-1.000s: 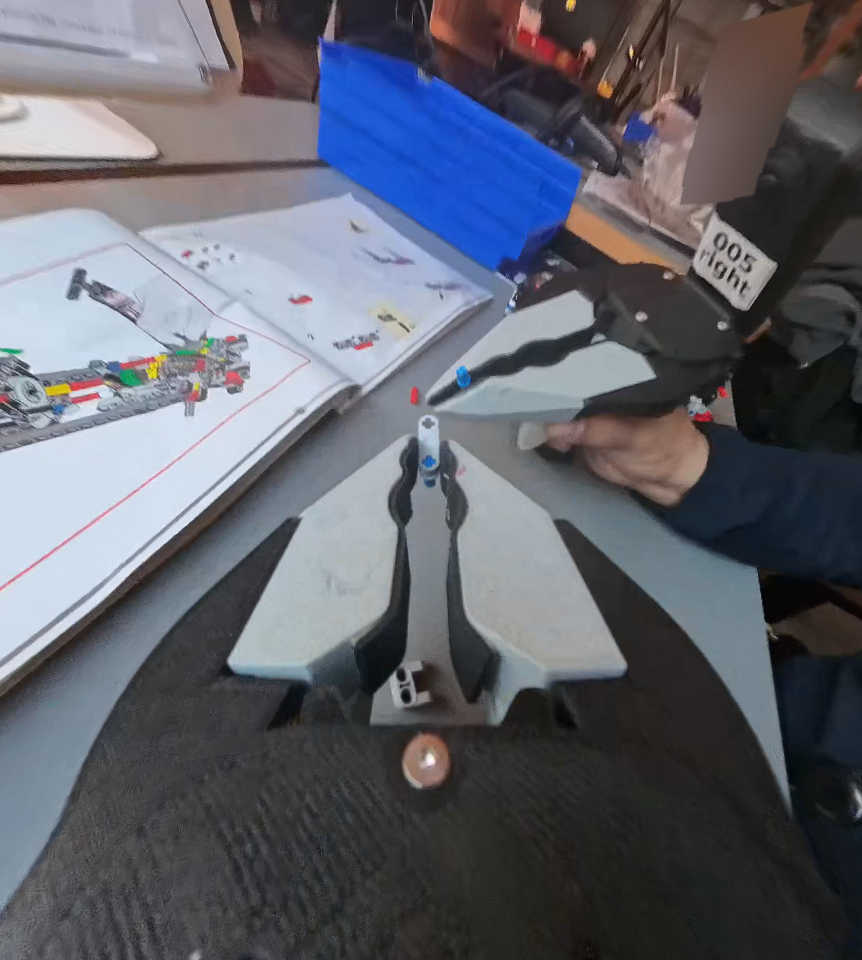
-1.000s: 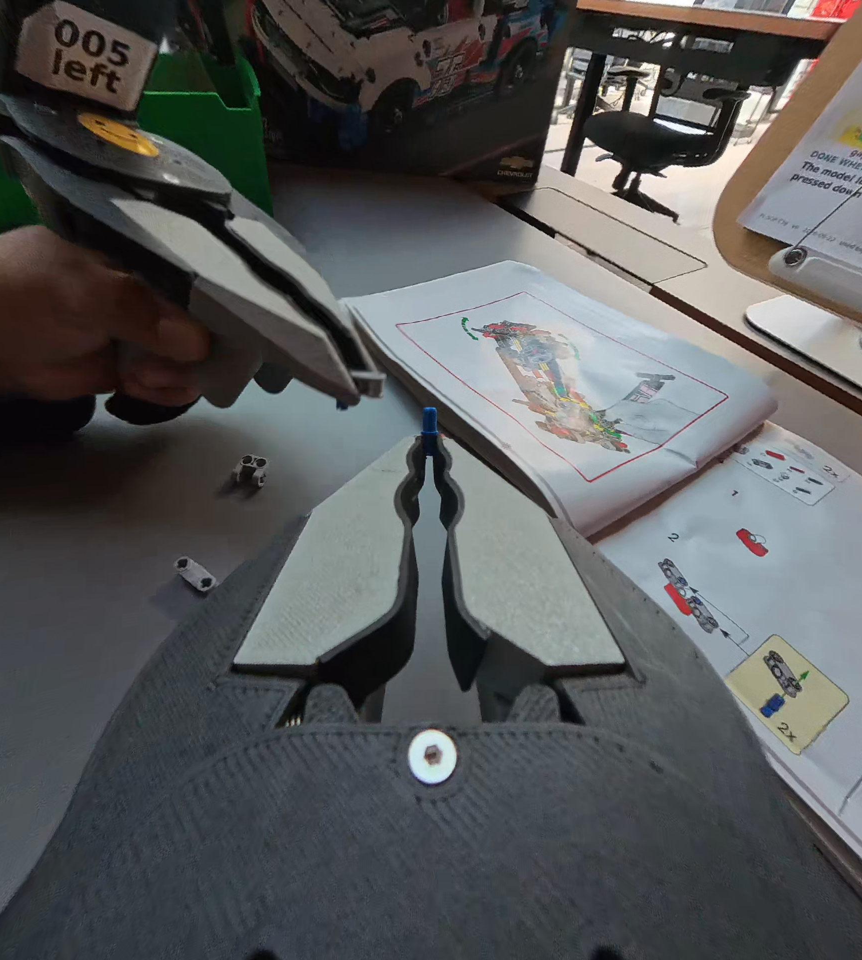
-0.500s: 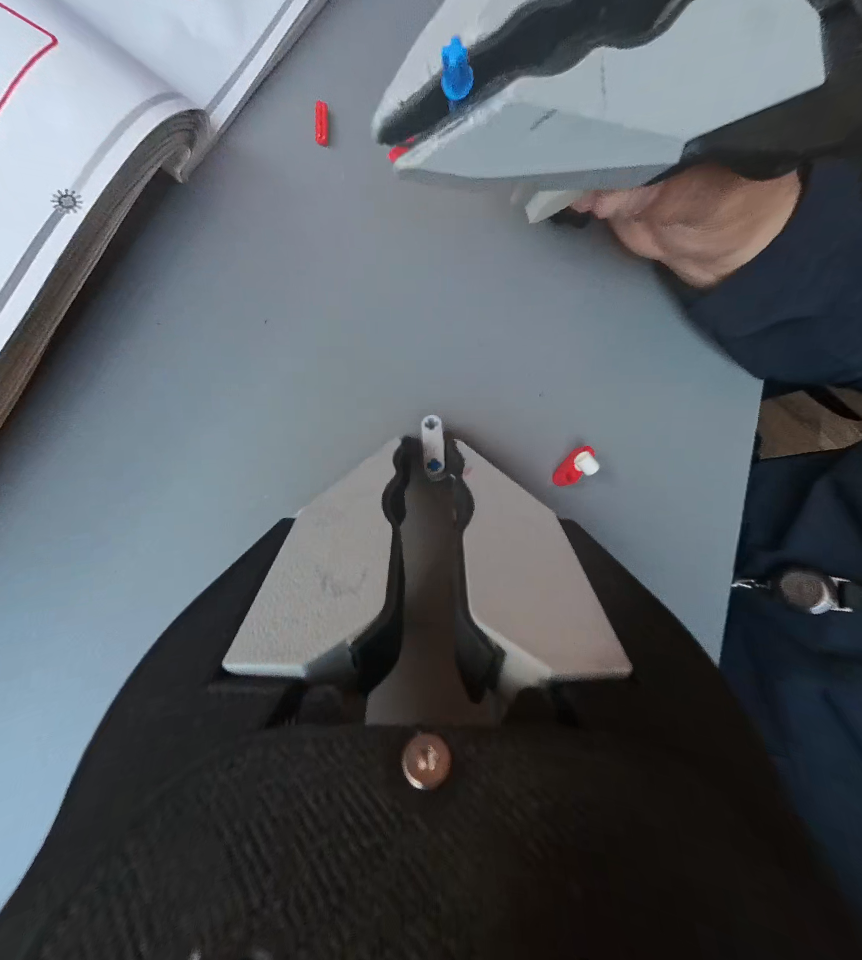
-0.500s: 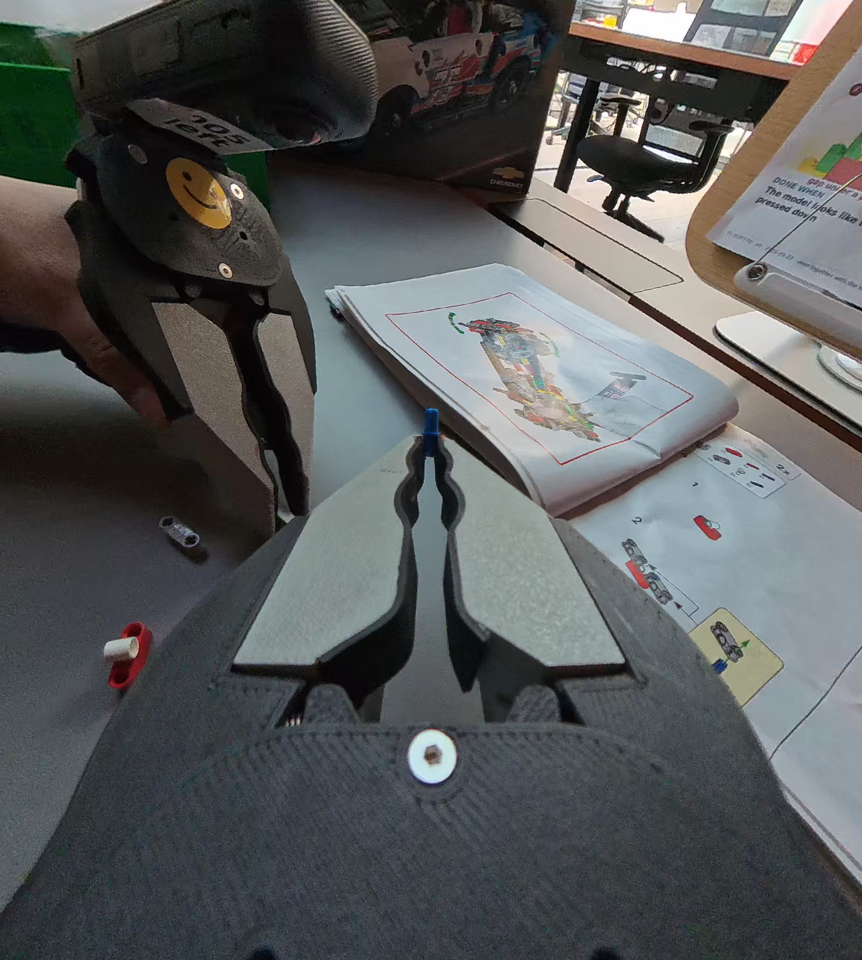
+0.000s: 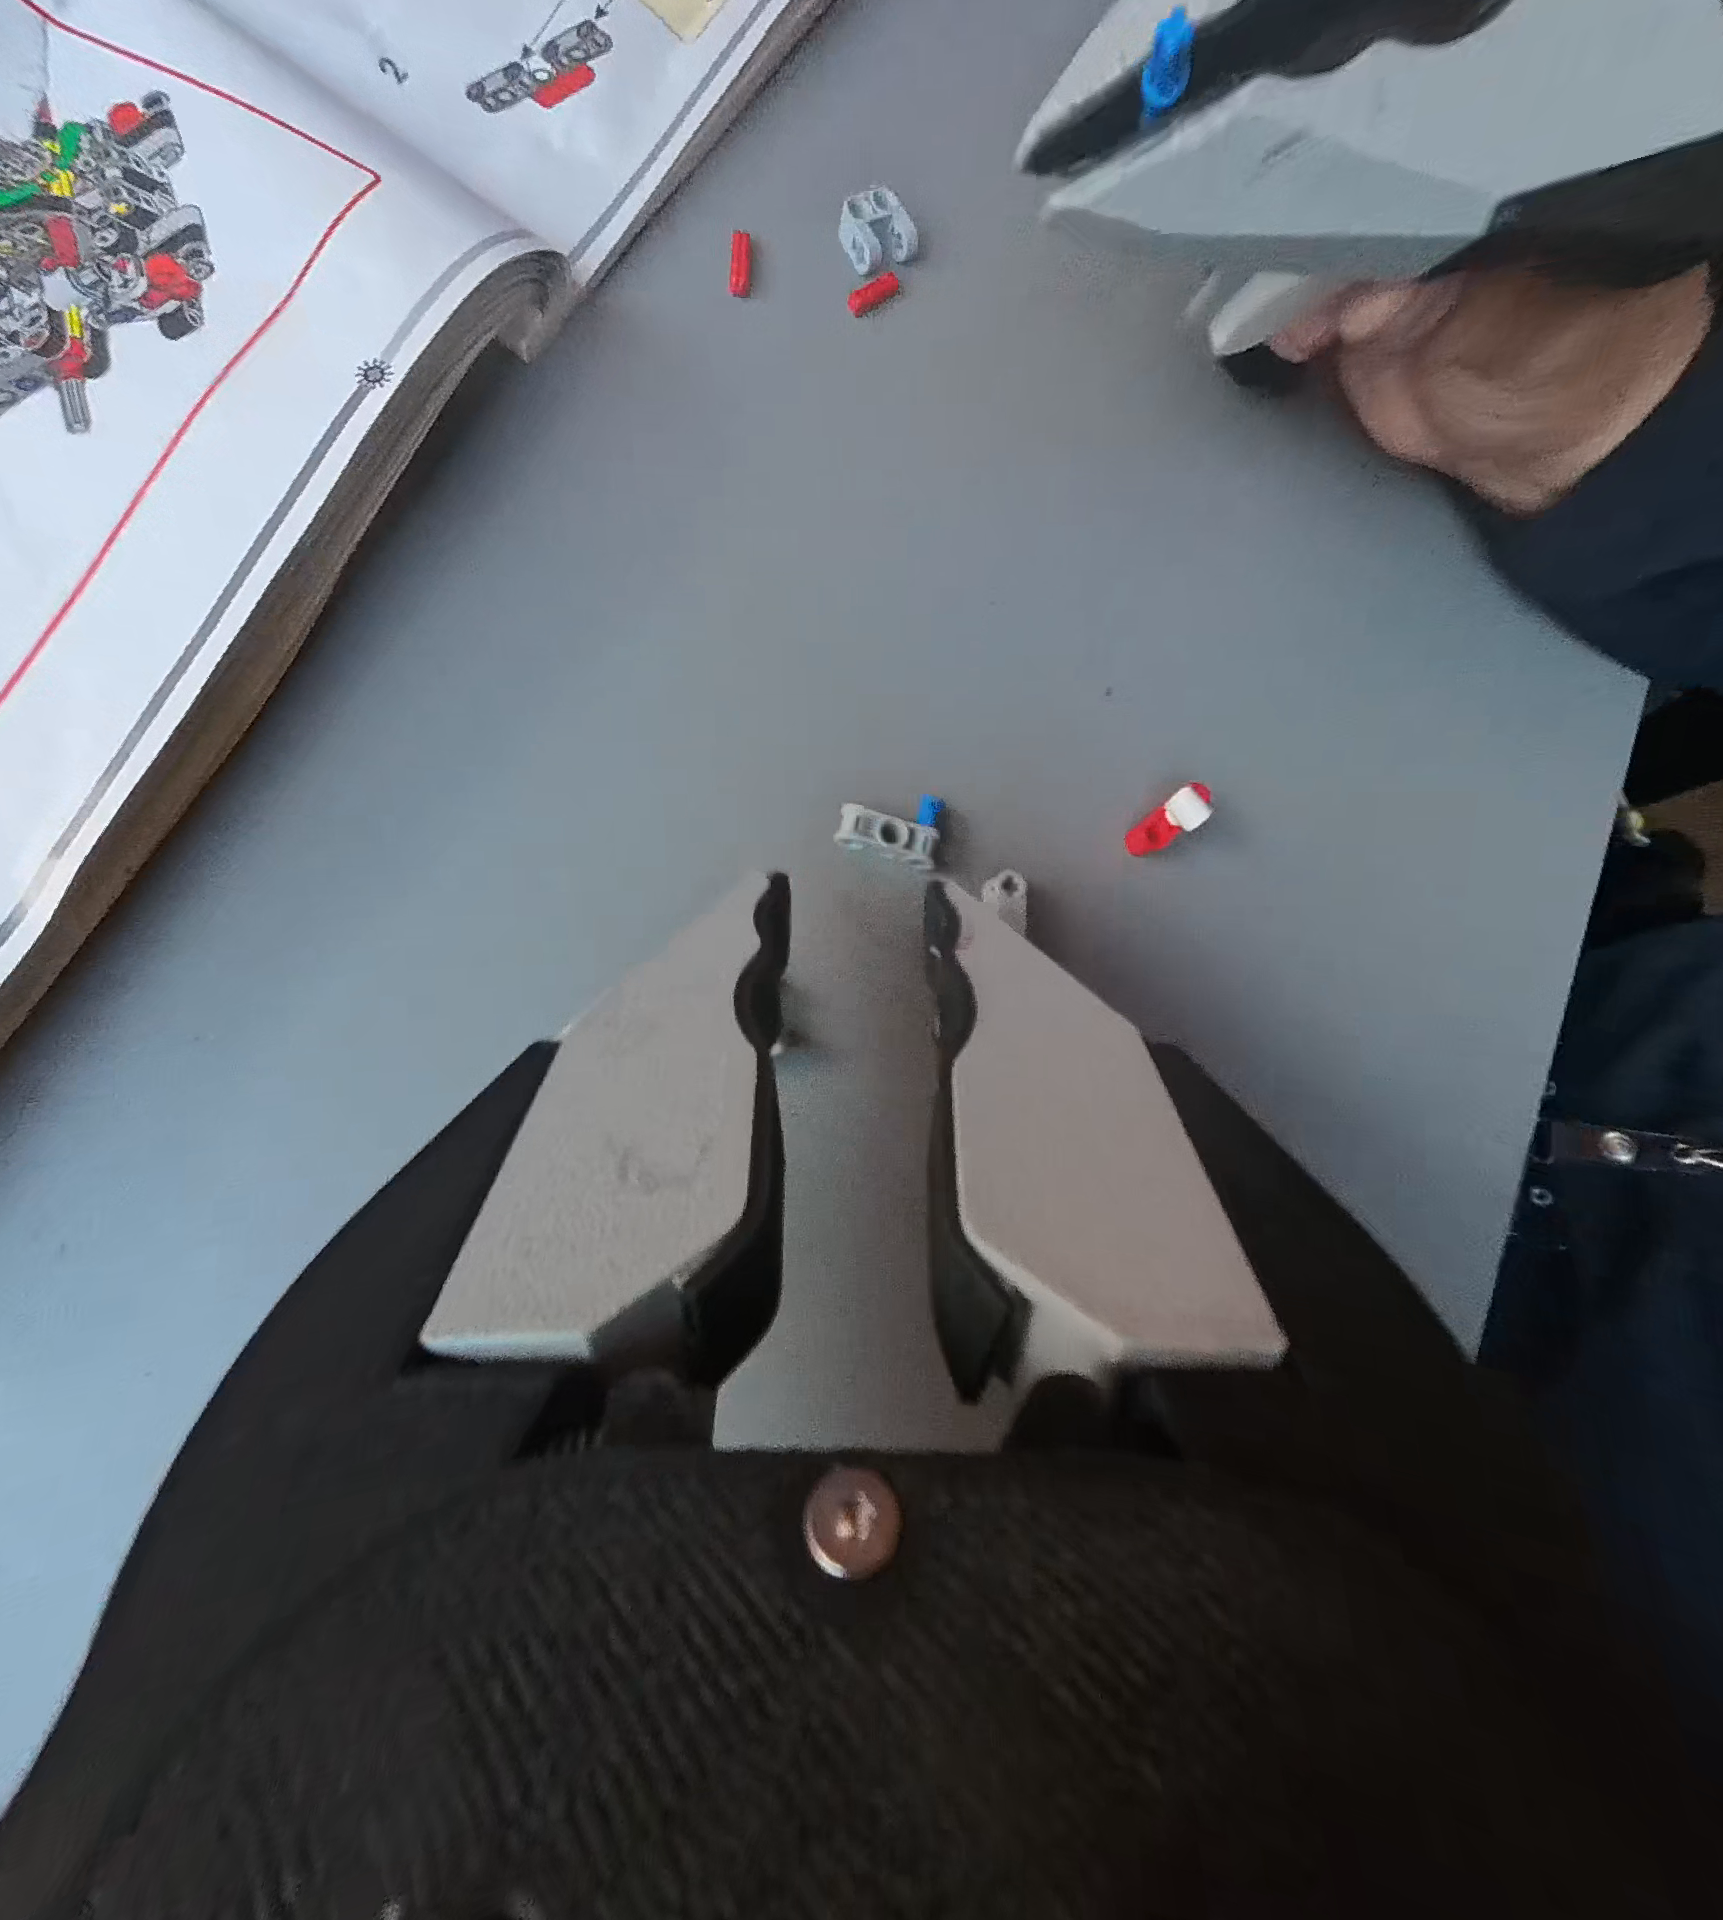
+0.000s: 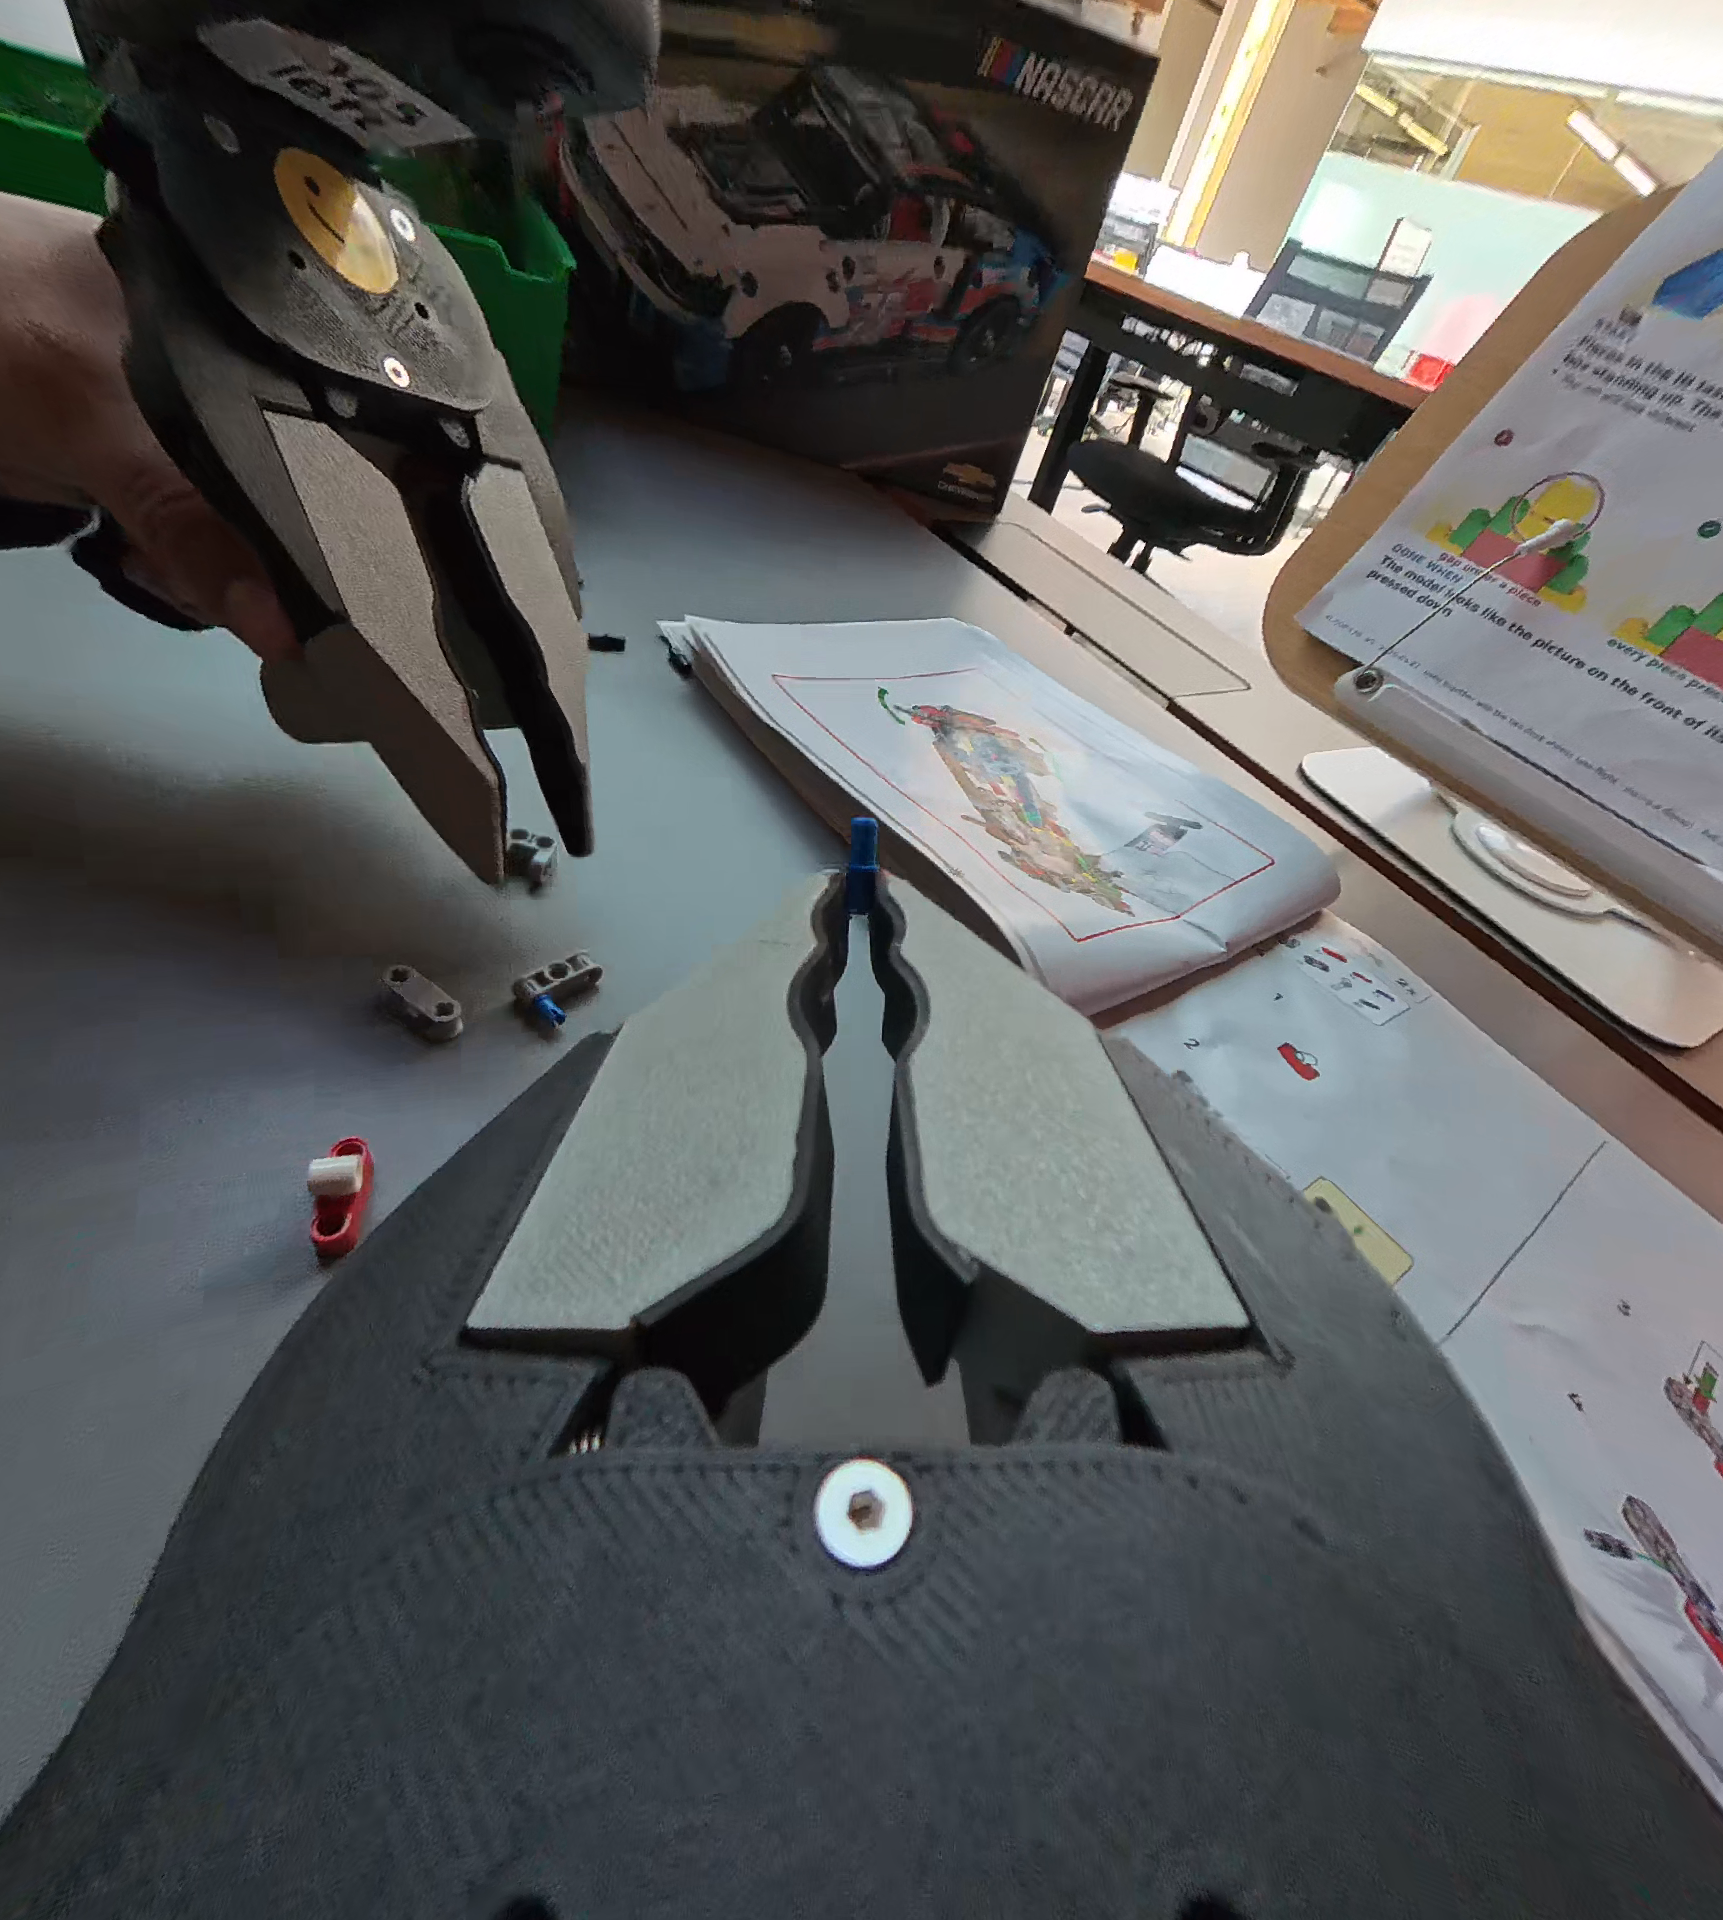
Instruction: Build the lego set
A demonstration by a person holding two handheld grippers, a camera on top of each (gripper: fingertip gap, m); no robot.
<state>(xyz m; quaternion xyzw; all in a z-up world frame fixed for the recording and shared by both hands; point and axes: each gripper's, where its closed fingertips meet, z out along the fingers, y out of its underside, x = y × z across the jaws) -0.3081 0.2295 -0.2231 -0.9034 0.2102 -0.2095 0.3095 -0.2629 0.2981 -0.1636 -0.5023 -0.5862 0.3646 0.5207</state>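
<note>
Grey tabletop (image 5: 628, 623) carries an open instruction booklet (image 6: 1044, 790) and scattered small building parts. Left gripper (image 5: 855, 894) hangs low over the table with its jaws spread and nothing between them. Just ahead of its tips lies a grey connector with a blue pin (image 5: 888, 831) fitted in one end; a flat grey link (image 5: 1008, 894) lies beside the right fingertip. A red piece with a white bush (image 5: 1169, 821) lies apart to the right. Right gripper (image 6: 862, 899) is raised, its jaws pressed on a loose blue pin (image 6: 862, 862), not fitted to any part. Two red pins (image 5: 805, 275) and another grey connector (image 5: 878, 223) lie untouched near the booklet.
</note>
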